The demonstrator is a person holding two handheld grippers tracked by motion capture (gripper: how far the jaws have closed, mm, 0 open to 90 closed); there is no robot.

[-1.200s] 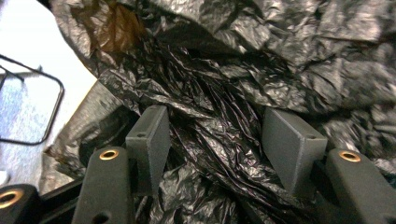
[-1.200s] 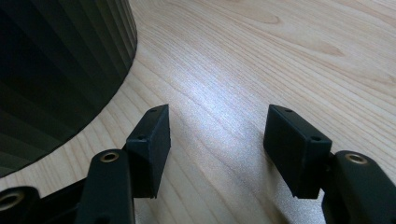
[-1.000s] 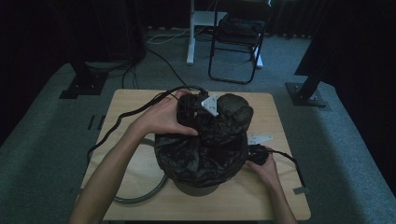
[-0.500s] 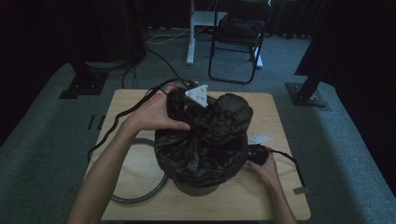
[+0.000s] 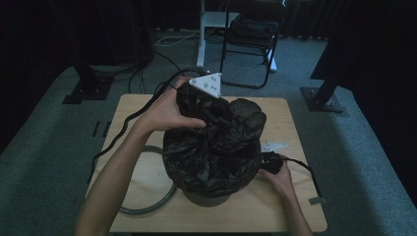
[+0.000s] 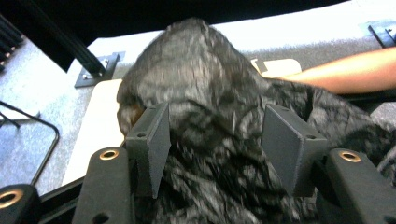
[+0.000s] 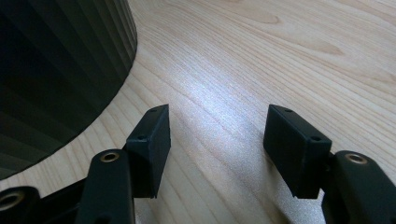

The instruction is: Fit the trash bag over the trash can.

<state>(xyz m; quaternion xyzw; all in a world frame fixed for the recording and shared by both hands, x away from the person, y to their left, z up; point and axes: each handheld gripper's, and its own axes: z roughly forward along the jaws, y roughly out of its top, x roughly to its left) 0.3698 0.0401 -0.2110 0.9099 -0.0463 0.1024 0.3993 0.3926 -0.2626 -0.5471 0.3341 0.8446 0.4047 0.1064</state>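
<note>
Fingers [image 6: 150, 140] of the left gripper [image 6: 219, 140] are clamping a bunched fold of the black bin bag [image 5: 216, 147], whose gathered neck is pointing up and away from the person over the dark bin [image 7: 56, 70] it is lining. Right gripper [image 7: 219, 144] is resting open and empty on the table [image 5: 290, 206], just beside the bin's base.

Looked like lab or recording studio: lone wooden table [image 5: 290, 128] on grey carpet [image 5: 44, 147], black curtains around, folding chair [image 5: 251, 44] at 12 o'clock, stand bases [image 5: 322, 98], floor cables [image 5: 172, 42].
</note>
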